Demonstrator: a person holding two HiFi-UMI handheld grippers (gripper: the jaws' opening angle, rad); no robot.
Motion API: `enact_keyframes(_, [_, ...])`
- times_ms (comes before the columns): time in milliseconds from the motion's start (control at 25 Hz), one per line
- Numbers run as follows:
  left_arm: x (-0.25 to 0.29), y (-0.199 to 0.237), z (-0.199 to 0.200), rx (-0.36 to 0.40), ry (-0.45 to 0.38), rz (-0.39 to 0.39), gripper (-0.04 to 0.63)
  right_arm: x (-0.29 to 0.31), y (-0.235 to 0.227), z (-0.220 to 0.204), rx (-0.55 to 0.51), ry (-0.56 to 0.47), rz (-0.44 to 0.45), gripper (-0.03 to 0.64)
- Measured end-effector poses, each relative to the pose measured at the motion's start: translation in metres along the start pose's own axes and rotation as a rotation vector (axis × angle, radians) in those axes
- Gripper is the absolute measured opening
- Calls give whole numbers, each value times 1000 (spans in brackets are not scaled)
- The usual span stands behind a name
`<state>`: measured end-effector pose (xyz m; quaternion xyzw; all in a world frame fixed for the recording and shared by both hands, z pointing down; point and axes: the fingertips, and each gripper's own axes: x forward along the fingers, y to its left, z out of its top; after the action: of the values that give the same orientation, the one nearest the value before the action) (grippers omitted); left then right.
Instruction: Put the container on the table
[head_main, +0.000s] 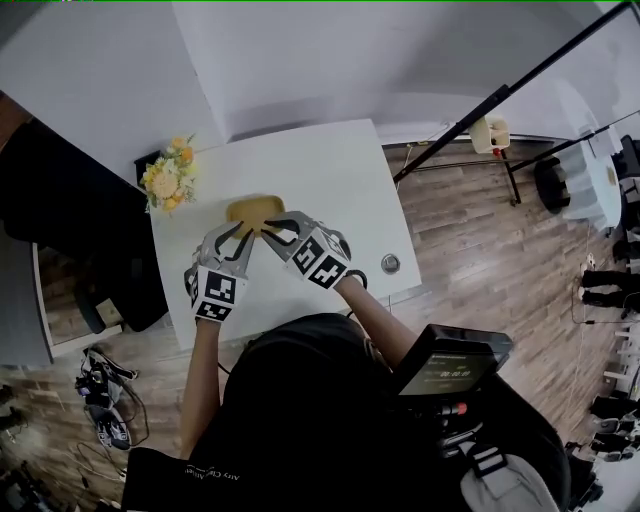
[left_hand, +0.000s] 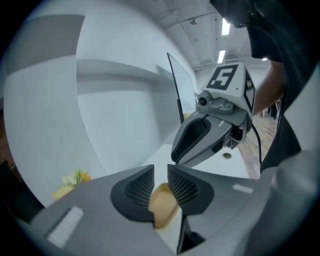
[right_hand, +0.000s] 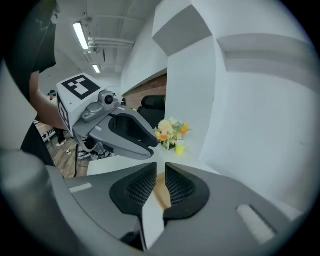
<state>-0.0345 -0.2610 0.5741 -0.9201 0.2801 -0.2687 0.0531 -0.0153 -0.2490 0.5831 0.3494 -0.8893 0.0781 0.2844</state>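
We see the tan container (head_main: 255, 208) lying on the white table (head_main: 320, 165), near the flowers (head_main: 168, 180). The left gripper (head_main: 244, 234) and the right gripper (head_main: 268, 229) hover side by side over its near rim. In both gripper views we find the jaws a narrow gap apart, clamped on nothing; the container shows below through each gap.

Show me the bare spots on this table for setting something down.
Widest bare patch: far right of the table, between the container, the back edge and the small round object. Crowded: the middle and left, with flowers, container, left gripper and right gripper.
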Motion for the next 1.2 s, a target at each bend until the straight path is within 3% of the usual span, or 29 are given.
enact_keyframes(200, [-30, 9, 60, 49, -150, 70, 58, -36, -24, 46, -18, -119, -120, 69])
enact_keyframes(400, [-57, 16, 110, 148, -242, 139, 54, -80, -31, 104, -66, -297, -200, 40])
enact_keyframes(680, [-112, 45, 184, 113, -483, 284, 25, -137, -23, 175, -140, -539, -279, 14])
enact_keyframes(880, [-129, 42, 189, 112, -570, 292, 3, -154, -11, 192, -210, -645, -315, 14])
enact_keyframes(1000, [-127, 35, 179, 90, -578, 262, 2, -144, -6, 182, -170, -636, -283, 14])
enact_keyframes(1120, [-124, 29, 164, 24, -571, 227, 2, -131, -2, 162, -104, -590, -250, 14])
enact_keyframes(1200, [-120, 28, 148, -75, -547, 200, 3, -125, 2, 151, -68, -565, -235, 14])
